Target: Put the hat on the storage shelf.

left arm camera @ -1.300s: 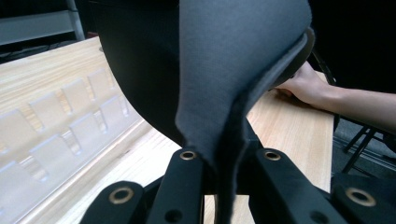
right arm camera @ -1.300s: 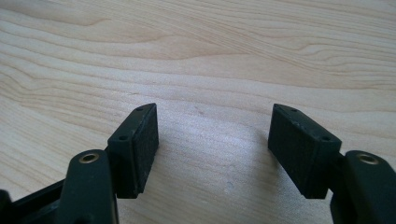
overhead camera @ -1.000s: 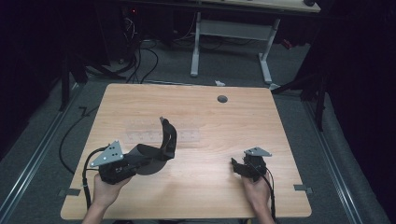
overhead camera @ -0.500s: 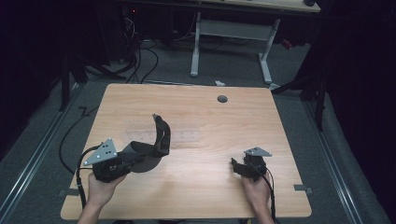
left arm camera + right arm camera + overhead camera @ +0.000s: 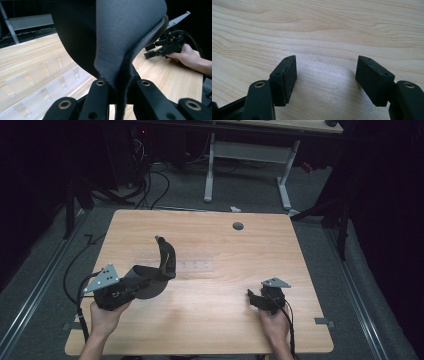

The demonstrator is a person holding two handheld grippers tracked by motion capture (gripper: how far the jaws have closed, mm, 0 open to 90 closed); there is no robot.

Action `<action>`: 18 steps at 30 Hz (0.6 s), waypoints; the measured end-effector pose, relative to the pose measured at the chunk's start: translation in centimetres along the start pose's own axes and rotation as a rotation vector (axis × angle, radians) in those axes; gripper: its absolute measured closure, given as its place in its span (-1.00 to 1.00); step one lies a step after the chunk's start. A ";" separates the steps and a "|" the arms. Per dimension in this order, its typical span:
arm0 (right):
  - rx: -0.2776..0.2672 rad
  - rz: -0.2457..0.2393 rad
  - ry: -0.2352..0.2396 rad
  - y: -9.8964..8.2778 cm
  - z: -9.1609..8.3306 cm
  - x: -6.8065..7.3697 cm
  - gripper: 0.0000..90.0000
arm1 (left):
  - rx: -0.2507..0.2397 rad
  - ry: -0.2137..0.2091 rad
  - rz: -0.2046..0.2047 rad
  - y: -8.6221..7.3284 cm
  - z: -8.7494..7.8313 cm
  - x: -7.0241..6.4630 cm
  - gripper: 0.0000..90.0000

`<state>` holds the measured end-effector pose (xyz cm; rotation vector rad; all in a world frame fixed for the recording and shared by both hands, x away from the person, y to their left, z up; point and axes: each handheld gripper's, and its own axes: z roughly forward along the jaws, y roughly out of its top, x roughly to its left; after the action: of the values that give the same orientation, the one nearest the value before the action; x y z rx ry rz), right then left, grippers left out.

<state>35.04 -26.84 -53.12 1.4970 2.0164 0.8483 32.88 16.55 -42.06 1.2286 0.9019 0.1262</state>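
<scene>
Fingers [image 5: 100, 100] of left gripper [image 5: 131, 289]: clamped on dark cloth [image 5: 162, 265], lifted above table [image 5: 225, 330] at its left side, beside clear rack [image 5: 192, 267]. Right gripper [image 5: 256, 299]: jaws apart, empty, low over table.

The table [image 5: 210, 320] is pale wood with a clear grain and a smooth, matt finish. A dark cloth [image 5: 125, 37], soft and felt-like with a fuzzy cut edge, is pinched in the left gripper [image 5: 118, 86]. Both grippers are matt black plastic with brass-coloured rivets; the right gripper [image 5: 325, 75] has rough, grainy pads [image 5: 290, 75]. A clear, glossy plastic strip [image 5: 192, 267] lies on the wood.
</scene>
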 end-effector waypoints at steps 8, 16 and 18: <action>0.000 -0.001 0.000 0.0 0.0 0.0 -0.25 | -0.044 0.021 -0.002 0.9 -0.1 0.5 0.91; 0.000 -0.001 0.001 0.0 0.0 0.0 -0.25 | -0.098 0.057 -0.009 1.7 -0.1 1.5 0.90; 0.000 -0.001 0.001 0.0 0.0 0.0 -0.25 | -0.102 0.063 0.000 1.8 -0.1 1.6 0.90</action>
<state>35.01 -26.83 -53.12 1.4955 2.0177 0.8485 34.51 18.18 -41.35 1.1354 0.9387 0.2098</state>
